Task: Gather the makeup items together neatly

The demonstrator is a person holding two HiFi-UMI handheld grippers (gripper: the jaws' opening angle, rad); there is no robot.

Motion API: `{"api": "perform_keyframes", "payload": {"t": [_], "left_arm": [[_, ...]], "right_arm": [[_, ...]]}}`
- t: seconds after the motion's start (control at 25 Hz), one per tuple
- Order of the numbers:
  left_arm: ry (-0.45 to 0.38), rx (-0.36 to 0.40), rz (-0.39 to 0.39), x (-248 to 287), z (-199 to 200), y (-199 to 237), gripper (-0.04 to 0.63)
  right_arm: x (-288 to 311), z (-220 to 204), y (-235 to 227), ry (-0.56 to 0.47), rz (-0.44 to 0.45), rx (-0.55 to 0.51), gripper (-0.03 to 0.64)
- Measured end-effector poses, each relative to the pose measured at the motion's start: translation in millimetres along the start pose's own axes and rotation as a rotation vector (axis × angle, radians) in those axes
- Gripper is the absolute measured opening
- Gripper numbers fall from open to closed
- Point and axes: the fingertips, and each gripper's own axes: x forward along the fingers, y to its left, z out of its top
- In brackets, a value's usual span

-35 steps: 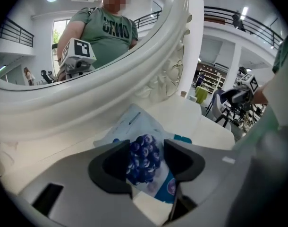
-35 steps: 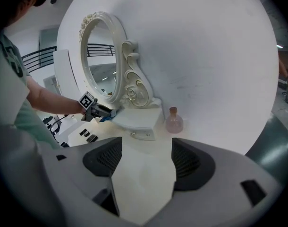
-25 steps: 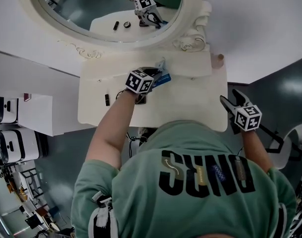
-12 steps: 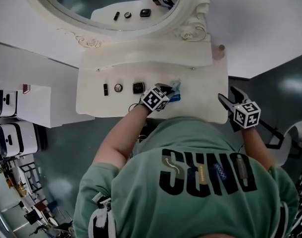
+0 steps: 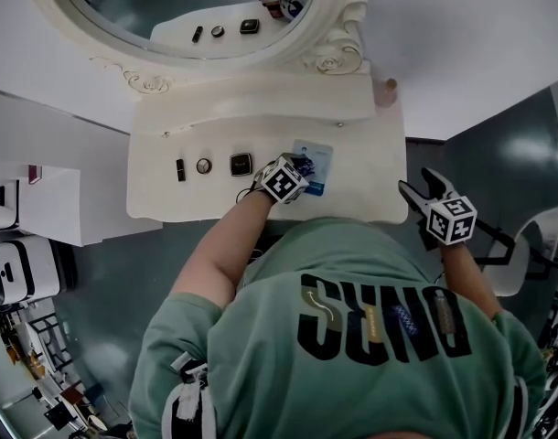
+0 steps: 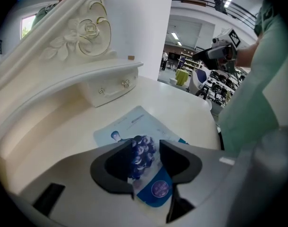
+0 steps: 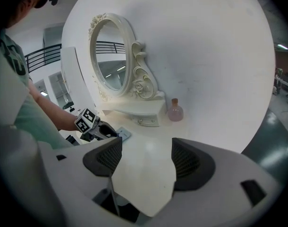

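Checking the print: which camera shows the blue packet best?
The left gripper view: the packet lies close up between the left gripper's opening jaws, print visible. The head view shows it small, partly under that gripper; the right gripper view, only a distant corner.

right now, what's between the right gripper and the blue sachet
Nothing. Bare white tabletop runs from the right gripper to the blue sachet. The head view and the right gripper view both show it.

Blue packet (image 5: 321,155) on white vanity (image 5: 370,190), right of three small dark items (image 5: 204,165).
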Motion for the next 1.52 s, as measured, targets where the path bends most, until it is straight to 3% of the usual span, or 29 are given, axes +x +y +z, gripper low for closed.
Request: {"api": "perform_keyframes", "payload": {"t": [0.08,0.12,0.2,0.48,0.68,0.88,1.16,1.32,1.52], "left_arm": [[-0.005,-0.017,0.003,-1,3,-1,0.186],[-0.016,-0.025,0.0,-6,8,-2,0.224],[-0.068,-0.04,-0.007,-20,23,-4,0.233],[-0.429,-0.124,0.031,-132,75,9,0.233],[-0.63,-0.218,0.092,-235,57,44,0.216],[-0.8,-0.258,0.156,-331,19,94,0.112],[-0.901,-0.217,0.104,-424,-46,141,0.032],[-0.945,-0.233,0.073,-450,-69,160,0.011],[-0.999,-0.255,0.1,-455,-76,152,0.011]], "right_arm": [[-1,-2,0,-0.001,-0.002,0.01,0.322],[0,-2,1,-0.004,-0.001,0.012,0.322],[3,2,6,-0.019,0.009,0.012,0.322],[30,38,36,-0.109,0.065,0.003,0.321],[57,74,82,-0.171,0.117,-0.029,0.321],[72,114,141,-0.27,0.125,-0.06,0.277],[94,157,247,-0.382,0.067,-0.067,0.141],[105,178,282,-0.419,0.039,-0.051,-0.003],[104,178,296,-0.395,0.104,-0.089,-0.006]]}}
